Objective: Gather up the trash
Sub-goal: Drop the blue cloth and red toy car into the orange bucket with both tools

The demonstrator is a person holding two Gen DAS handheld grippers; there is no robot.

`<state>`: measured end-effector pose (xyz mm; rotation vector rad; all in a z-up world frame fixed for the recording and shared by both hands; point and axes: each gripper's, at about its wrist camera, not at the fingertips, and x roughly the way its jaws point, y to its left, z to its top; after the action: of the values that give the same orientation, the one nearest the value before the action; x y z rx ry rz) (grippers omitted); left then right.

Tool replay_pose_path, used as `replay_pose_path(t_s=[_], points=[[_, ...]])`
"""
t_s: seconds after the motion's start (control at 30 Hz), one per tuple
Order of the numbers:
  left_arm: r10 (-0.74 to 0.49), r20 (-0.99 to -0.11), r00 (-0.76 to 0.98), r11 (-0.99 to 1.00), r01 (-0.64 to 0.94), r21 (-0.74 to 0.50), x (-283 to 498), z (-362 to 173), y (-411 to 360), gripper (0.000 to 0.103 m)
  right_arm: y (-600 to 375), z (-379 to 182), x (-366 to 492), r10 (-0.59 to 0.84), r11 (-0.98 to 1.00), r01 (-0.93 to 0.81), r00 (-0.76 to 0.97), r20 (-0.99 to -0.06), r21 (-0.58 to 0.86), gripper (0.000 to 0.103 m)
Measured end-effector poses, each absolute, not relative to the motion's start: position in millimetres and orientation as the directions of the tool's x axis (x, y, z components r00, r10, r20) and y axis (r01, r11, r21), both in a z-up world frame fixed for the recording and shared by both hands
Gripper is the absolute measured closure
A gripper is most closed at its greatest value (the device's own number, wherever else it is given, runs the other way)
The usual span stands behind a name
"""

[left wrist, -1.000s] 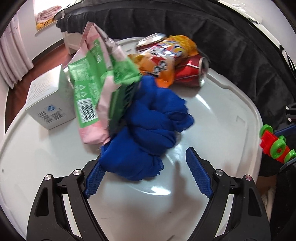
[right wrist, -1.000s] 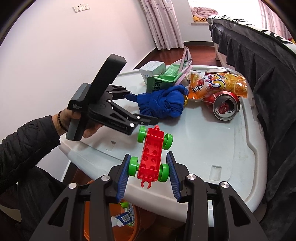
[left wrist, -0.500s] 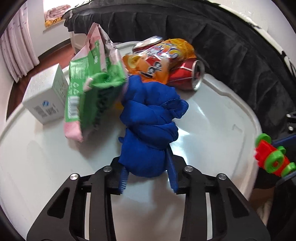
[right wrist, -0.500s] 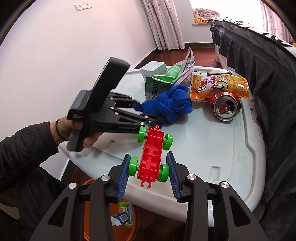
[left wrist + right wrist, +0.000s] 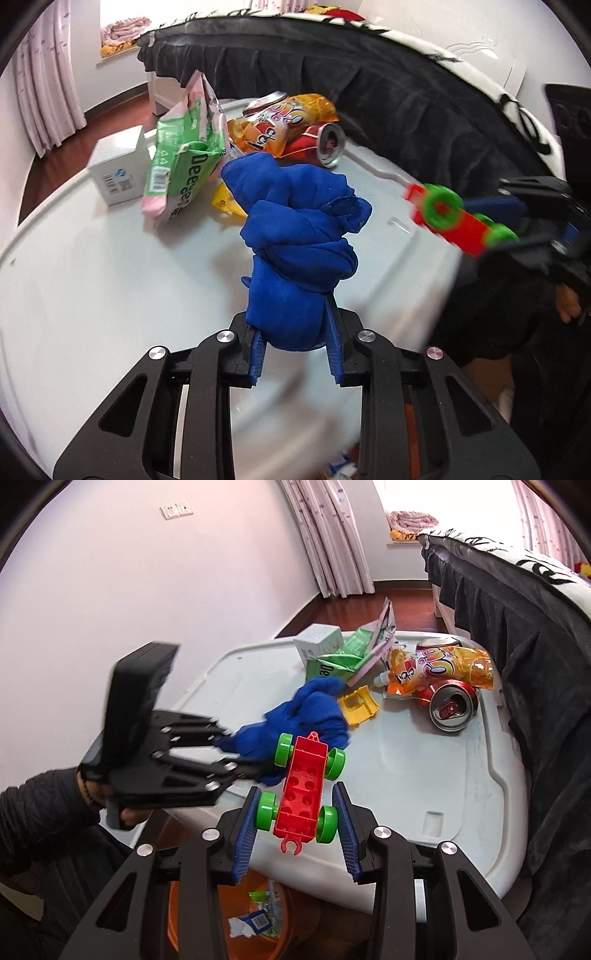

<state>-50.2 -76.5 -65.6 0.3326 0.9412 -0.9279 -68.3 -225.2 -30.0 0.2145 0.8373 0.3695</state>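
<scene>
My left gripper [image 5: 295,332] is shut on a crumpled blue cloth [image 5: 299,236] and holds it above the white table [image 5: 92,258]; both also show in the right wrist view, gripper [image 5: 236,753] and cloth [image 5: 310,709]. My right gripper [image 5: 297,812] is shut on a red toy car with green wheels [image 5: 303,786], held at the table's near edge; the car also shows in the left wrist view [image 5: 458,218]. A green and pink snack bag [image 5: 184,162], an orange pouch [image 5: 284,118], a red can [image 5: 325,144] and a white box [image 5: 118,170] lie at the far side.
A yellow toy piece [image 5: 358,705] lies beside the snack bag. An orange bin [image 5: 258,919] holding wrappers stands on the floor below the table's near edge. A black-draped bed [image 5: 535,646] runs along the right. A white wall [image 5: 110,572] is on the left.
My left gripper closed on the blue cloth, then lifted and pulled it back from the pile, uncovering the yellow toy piece. My right gripper still holds the toy car in much the same place.
</scene>
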Motion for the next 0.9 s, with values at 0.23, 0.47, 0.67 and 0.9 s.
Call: replay_pose_path(t_s=[0.23,0.47,0.67,0.9], points=[[-0.546,-0.798,0.254,0.598,0.785,-0.159,-116,-36,-36,0.077,-213,-21,-104,0.424,0.905,-0.262,0.604,-0.674,0.335,0.064],[-0.510,-0.831,0.220,0.631,0.752,-0.188,-183,-42,2,0.077,-184,-16,-136,0.439,0.897,-0.316,0.560,-0.702,0.309,0.064],[-0.464,-0.874,0.147,0.684,0.686,-0.247,-220,-67,24,0.077,-148,-39,-153,0.447,0.884,-0.362,0.464,-0.765,0.297,0.064],[-0.185,-0.983,0.003,0.837,0.525,-0.156,-220,-151,21,0.073,-101,-97,-147,0.394,0.884,-0.388,0.321,-0.861,0.260,0.064]])
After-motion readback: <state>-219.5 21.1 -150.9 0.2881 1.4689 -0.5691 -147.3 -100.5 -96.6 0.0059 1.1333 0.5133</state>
